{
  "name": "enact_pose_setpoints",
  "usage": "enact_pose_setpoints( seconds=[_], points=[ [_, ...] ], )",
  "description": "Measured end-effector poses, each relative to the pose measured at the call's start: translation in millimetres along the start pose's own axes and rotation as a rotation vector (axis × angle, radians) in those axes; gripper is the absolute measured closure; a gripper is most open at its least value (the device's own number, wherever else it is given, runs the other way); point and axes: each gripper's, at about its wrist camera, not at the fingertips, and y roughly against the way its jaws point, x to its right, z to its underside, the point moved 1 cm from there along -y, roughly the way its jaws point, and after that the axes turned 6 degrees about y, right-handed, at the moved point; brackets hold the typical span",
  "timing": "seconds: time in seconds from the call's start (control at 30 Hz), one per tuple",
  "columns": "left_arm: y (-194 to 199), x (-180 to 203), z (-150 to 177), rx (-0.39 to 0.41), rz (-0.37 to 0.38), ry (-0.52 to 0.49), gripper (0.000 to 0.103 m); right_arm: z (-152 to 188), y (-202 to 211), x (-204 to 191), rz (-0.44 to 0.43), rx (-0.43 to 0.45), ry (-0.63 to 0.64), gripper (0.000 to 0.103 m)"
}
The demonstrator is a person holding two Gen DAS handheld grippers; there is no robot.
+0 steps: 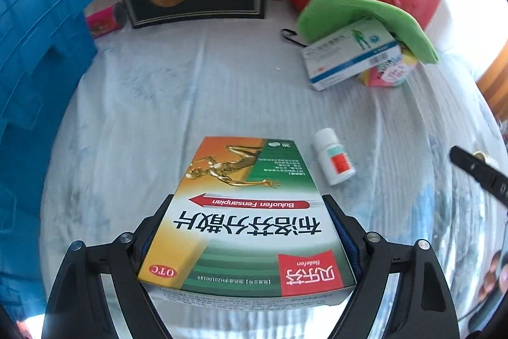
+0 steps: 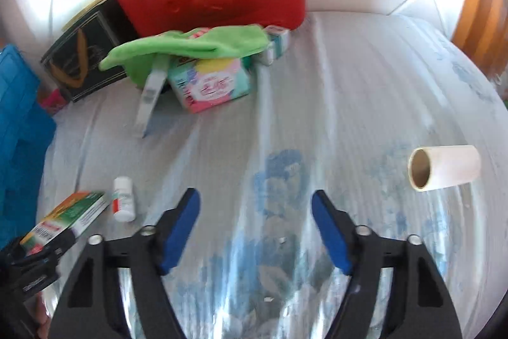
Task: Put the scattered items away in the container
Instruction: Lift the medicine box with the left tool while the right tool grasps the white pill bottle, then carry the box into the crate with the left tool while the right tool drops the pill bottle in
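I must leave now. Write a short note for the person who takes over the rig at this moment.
Left gripper: shut on the ibuprofen box, lifted off the bed.
Right gripper: open, empty.
Blue crate: at far left.
Done: cannot tell what is inside the crate.
Left on the sheet: white pill bottle, lint roll, blue-white medicine box under the green cloth, tissue pack.

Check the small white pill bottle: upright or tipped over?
Tipped over. The white pill bottle lies on its side on the bedsheet, cap end away from the left wrist camera, label facing up, beside the held medicine box.
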Motion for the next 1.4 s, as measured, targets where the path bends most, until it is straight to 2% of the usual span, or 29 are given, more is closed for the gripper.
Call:
enact_pose_setpoints(
  seconds=[0.03, 0.2, 0.27, 0.4, 0.43, 0.47, 0.6, 0.93, 1.17, 1.4],
  points=[
    [-0.6, -1.0, -1.4, 0.004, -0.011, -0.003, 0.016, -0.3, -3.7, -12.2, -0.032, -0.009, 0.035, 0.046],
    [-3.3, -26.0, -6.3, 0.011, -0.062, 0.021, 0.016, -4.3, -29.8, -87.4, -0.154, -0.048, 0.217, 0.050],
    [-7.0, -37.3, -5.6, 0.001, -0.066, 0.033, 0.016, -4.5, -42.7, -113.0, -0.161, -0.069, 0.267, 0.050],
    [-21.4, -48.1, 1.1, -0.035, -0.057, 0.044, 0.016, 1.3, -65.3, -135.2, -0.100, -0.100, 0.337, 0.050],
    [-22.9, -49.6, 2.7, -0.037, -0.052, 0.051, 0.016, 4.0, -68.3, -139.0, -0.086, -0.097, 0.359, 0.058],
    [-22.3, -50.1, 3.4, -0.033, -0.048, 0.054, 0.017, 6.3, -71.1, -142.6, -0.074, -0.095, 0.379, 0.076],
    [-6.6, -48.0, 1.8, 0.005, -0.023, 0.044, 0.017, 8.9, -68.2, -146.8, -0.104, -0.099, 0.398, 0.075],
    [55.1, -43.0, 4.9, 0.123, 0.012, 0.038, 0.017, 6.4, 11.9, -147.2, -0.120, 0.054, 0.395, 0.075],
    [121.8, -48.2, 22.0, 0.235, 0.022, 0.032, 0.016, 11.5, 73.3, -166.1, -0.117, 0.163, 0.404, 0.075],
    [194.5, -57.0, 48.6, 0.357, 0.015, 0.042, 0.016, 37.0, 158.2, -178.8, -0.109, 0.279, 0.438, 0.075]
  ],
)
